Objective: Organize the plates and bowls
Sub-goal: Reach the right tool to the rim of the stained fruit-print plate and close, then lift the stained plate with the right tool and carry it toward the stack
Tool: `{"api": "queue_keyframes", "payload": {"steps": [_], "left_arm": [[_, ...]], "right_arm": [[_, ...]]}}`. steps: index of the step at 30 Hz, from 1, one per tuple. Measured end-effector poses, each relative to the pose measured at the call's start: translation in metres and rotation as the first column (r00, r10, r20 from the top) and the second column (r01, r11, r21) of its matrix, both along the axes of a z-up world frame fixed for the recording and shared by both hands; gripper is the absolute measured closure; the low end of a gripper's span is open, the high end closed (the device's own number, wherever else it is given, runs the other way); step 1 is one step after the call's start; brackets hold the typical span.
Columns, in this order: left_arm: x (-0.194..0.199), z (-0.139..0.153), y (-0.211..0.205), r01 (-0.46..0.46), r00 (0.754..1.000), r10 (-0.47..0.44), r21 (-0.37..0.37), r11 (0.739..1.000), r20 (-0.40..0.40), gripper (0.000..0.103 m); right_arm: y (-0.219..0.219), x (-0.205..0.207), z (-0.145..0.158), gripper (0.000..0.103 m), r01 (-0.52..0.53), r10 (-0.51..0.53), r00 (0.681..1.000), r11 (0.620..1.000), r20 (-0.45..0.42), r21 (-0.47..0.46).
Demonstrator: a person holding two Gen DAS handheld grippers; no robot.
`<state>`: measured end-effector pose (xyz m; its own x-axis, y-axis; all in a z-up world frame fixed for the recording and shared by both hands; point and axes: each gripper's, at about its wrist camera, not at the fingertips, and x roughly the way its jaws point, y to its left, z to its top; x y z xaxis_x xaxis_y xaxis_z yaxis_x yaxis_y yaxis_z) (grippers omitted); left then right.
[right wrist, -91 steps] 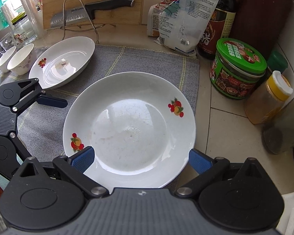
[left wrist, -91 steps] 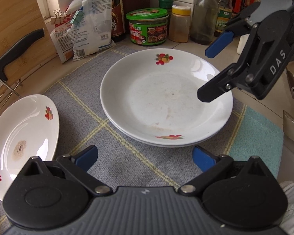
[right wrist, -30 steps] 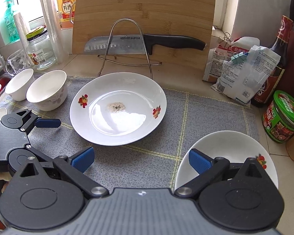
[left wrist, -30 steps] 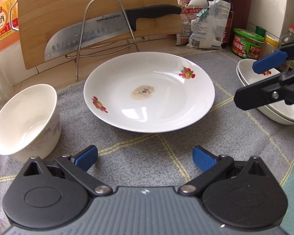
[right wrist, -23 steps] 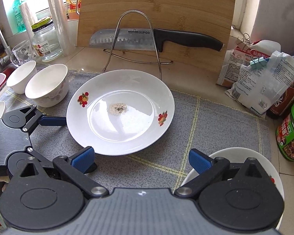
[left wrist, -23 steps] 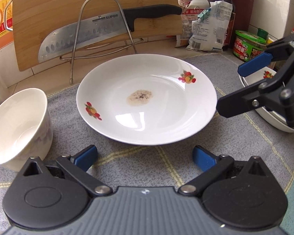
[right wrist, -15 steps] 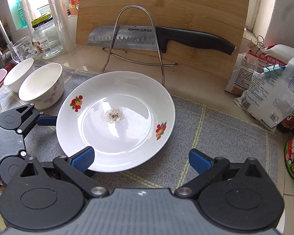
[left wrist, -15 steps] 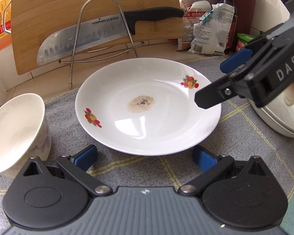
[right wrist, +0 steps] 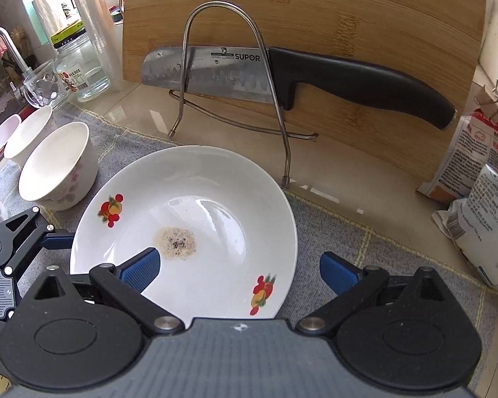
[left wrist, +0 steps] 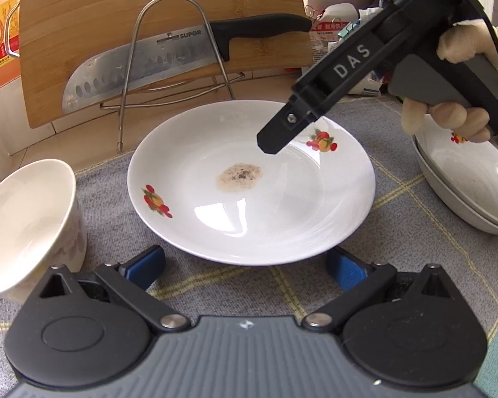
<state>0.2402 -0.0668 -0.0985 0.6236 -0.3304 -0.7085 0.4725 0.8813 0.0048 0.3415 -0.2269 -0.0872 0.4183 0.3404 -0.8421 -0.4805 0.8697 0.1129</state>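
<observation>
Cutting board (right wrist: 315, 33) upright ahead of both my tongs, knife (right wrist: 282, 76) on wire rack (right wrist: 235, 83) before it. Grey mat (left wrist: 242, 285) under everything. Plate (left wrist: 249, 199) with dried stain lies flat just ahead of my left tongs (left wrist: 245, 267), jaws released, near rim between them. My right tongs (right wrist: 237, 270) also released, hovering over same plate. Stacked plates (left wrist: 464, 185) right of left tongs. Bowl (left wrist: 26, 222) left of them.

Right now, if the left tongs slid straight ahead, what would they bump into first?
Most likely the near rim of the stained plate. The open left tongs sit low over the grey mat, pointing at it, though their height against the rim is hard to judge.
</observation>
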Motion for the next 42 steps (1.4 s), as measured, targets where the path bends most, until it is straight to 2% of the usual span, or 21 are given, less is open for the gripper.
{"api": "queue_keyframes", "payload": {"steps": [6,14,22,36,42], "left_arm": [[0.001,0.000,-0.001,-0.019,1.000,0.019,-0.001,1.000,0.000,0.000],[0.003,0.000,0.001,-0.014,1.000,0.014,-0.008,1.000,0.011,0.000],[0.005,0.000,0.002,0.019,1.000,-0.018,-0.008,1.000,0.012,0.000],[0.005,0.000,0.001,0.050,0.998,-0.050,-0.014,0.999,0.033,0.001],[0.001,0.001,-0.003,0.058,0.996,-0.058,0.009,0.998,0.062,0.000]], "right_arm": [[0.009,0.027,-0.009,0.000,-0.060,0.061,0.997,0.998,-0.056,0.031],[0.019,0.042,-0.017,0.000,-0.122,0.129,0.986,0.989,-0.105,0.079],[0.026,0.051,-0.018,0.000,-0.168,0.179,0.978,0.981,-0.109,0.102],[0.022,0.057,-0.016,0.000,-0.208,0.225,0.964,0.970,-0.144,0.125],[0.023,0.061,-0.015,0.000,-0.206,0.226,0.957,0.971,-0.181,0.125]]}}
